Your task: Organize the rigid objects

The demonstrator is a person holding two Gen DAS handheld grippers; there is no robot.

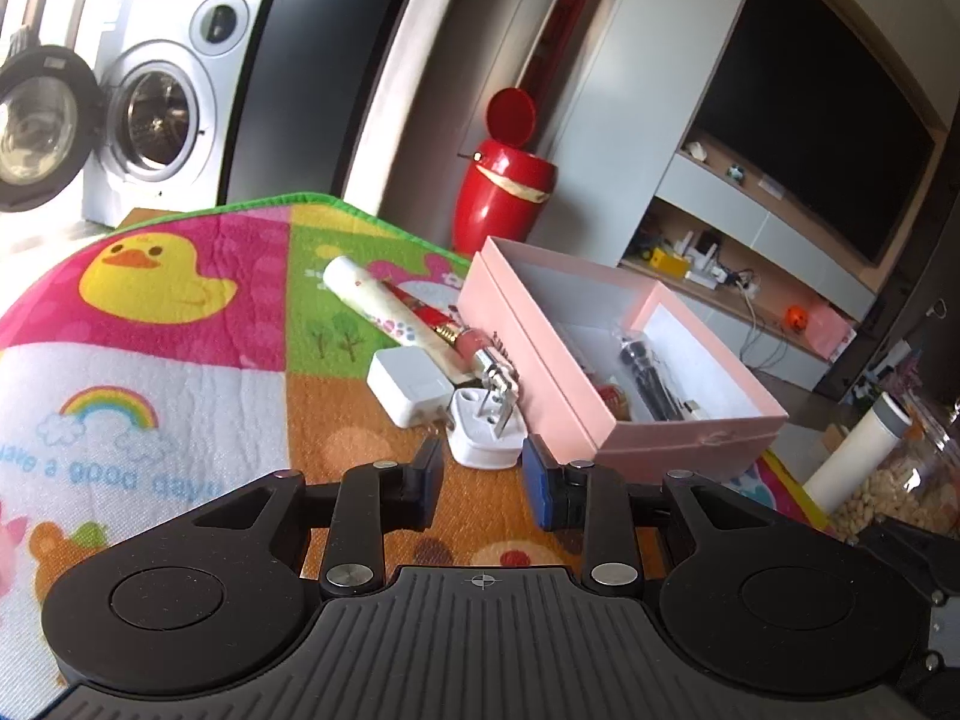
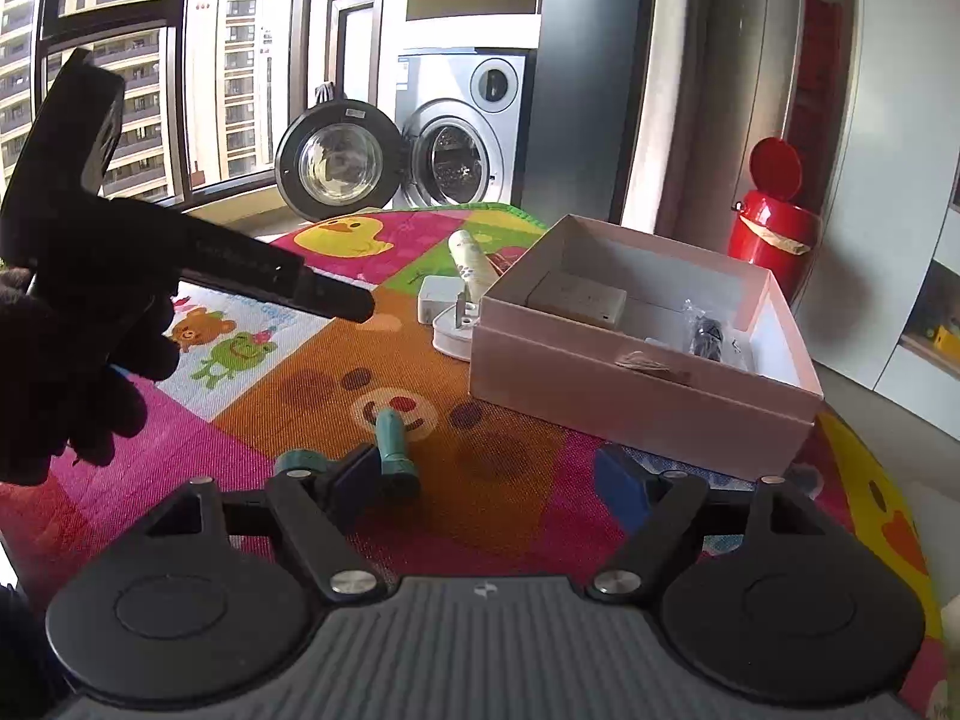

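Right gripper (image 2: pixel 486 480) gapes wide, empty, its left pad beside the teal cylinder (image 2: pixel 393 450); next, centre over it and close; left gripper (image 1: pixel 483 480) narrow, empty.

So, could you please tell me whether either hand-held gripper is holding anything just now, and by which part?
Nothing is held. The left hand-held gripper is empty behind the white plug; the right hand-held gripper stands open beside the teal cylinder.

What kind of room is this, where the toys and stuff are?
Probably the living area of a flat. A washing machine with its door open stands by a big window, a large TV hangs over shelves, and a colourful cartoon play mat covers the surface.
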